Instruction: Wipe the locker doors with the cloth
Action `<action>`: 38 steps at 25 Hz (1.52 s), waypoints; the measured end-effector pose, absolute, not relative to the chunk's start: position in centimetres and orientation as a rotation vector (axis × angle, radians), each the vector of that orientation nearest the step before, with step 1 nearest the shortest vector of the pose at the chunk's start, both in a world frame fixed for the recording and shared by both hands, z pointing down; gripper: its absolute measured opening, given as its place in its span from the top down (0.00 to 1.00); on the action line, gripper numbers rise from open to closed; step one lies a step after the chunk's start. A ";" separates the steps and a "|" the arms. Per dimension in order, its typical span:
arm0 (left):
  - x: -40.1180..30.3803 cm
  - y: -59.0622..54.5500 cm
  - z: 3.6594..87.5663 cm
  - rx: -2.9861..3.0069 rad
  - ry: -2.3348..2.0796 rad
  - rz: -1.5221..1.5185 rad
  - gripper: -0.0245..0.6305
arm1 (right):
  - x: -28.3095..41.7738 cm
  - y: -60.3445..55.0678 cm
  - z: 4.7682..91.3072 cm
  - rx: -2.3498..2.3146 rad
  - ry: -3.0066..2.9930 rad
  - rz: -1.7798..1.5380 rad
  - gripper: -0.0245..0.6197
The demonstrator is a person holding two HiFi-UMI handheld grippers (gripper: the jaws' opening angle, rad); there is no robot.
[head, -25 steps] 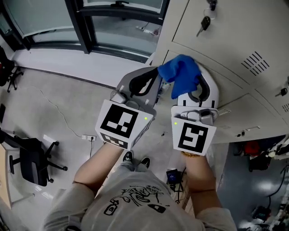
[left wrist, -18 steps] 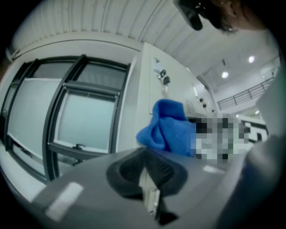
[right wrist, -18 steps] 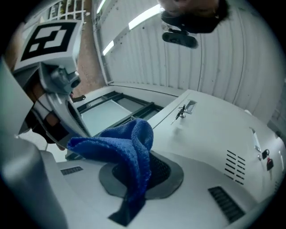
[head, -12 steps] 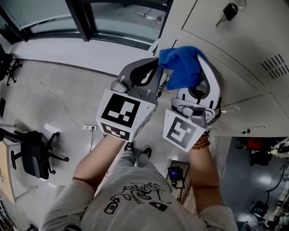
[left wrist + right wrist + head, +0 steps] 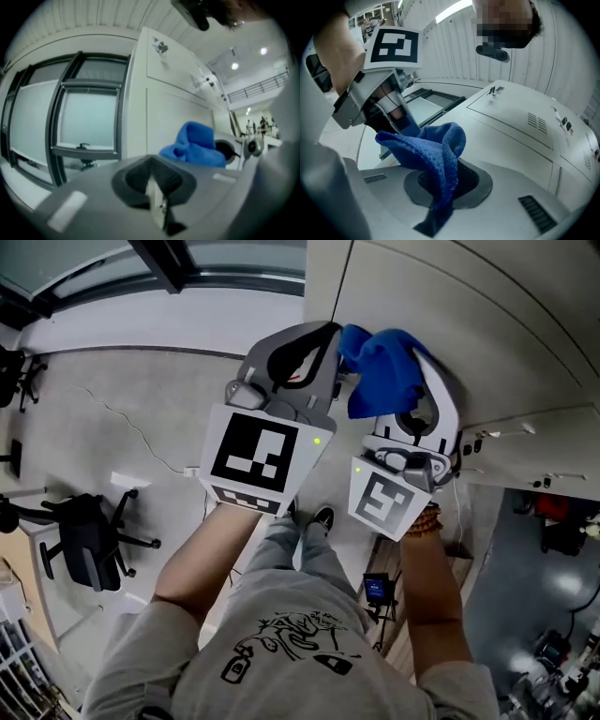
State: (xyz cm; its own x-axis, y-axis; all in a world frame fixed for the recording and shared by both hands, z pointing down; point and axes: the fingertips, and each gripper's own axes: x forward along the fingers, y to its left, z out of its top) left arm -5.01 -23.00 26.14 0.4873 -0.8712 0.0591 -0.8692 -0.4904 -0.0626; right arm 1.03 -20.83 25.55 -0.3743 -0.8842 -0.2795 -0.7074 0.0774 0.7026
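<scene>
Right gripper (image 5: 442,186) clamped on blue cloth (image 5: 440,150). Cloth is bunched in a wad, poking past jaw tips, loose tail hanging. Locker door (image 5: 469,306) dead ahead of cloth, near locker's left edge. Touching yet? Can't tell. Left gripper (image 5: 157,201) pinched closed, empty, just beside. I reckon right one does the wiping.

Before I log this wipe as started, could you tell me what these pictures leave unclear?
- Head view: the cloth and right gripper cover where cloth would meet the locker door; contact cannot be told.
- Right gripper view: the cloth hides the left gripper tips.
- Right gripper view: the door fittings are too small to identify.
</scene>
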 end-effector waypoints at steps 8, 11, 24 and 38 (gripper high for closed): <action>-5.4 -22.9 33.9 -2.697 1.645 -0.237 0.96 | 1.2 -21.1 36.0 1.539 -2.152 -1.062 0.92; -5.6 -23.0 36.3 -2.700 1.674 -0.243 0.96 | 0.6 -21.3 39.4 1.517 -2.162 -1.031 0.92; -6.6 -22.1 40.8 -2.709 1.717 -0.243 0.96 | 0.3 -21.2 48.0 1.401 -2.083 -1.006 0.92; -3.8 -19.7 32.4 -2.708 1.676 -0.156 0.96 | 5.9 -20.3 36.2 1.493 -1.950 -1.039 0.92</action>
